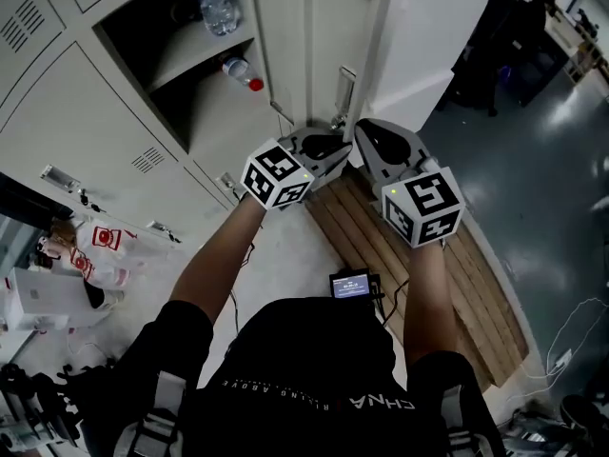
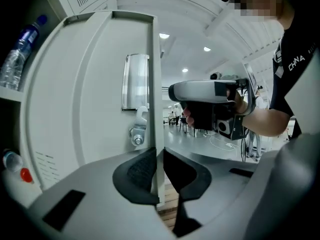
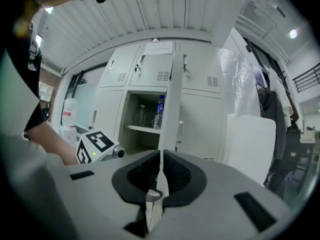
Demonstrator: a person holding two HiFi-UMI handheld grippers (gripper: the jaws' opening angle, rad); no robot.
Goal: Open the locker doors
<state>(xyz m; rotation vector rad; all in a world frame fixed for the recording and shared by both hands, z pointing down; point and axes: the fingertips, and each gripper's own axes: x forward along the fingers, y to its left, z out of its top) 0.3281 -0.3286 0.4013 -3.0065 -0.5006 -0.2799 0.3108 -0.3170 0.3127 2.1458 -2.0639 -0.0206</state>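
While I am working through the lockers, I am holding one locker door [image 2: 90, 109] by its free edge with both tools. The left gripper [image 2: 158, 174] is clenching its jaws on the thin folded edge near the latch [image 2: 137, 134]. The right gripper [image 3: 160, 176] is pinching the same edge and sighting straight along the panel toward the cabinet. I am judging that the double grip is there to keep the light sheet-metal door from twisting while I am swinging it. That door is standing wide open, edge-on to the right gripper, baring its compartment.

Counting now: one door is standing open, and five closed doors [image 3: 200, 76] are showing around it in the right gripper view. Two bottles [image 3: 159, 111] are standing on the upper shelf [image 3: 142, 129], and one red-capped bottle [image 1: 243, 70] is lying below. I am judging most of the job to be ahead.
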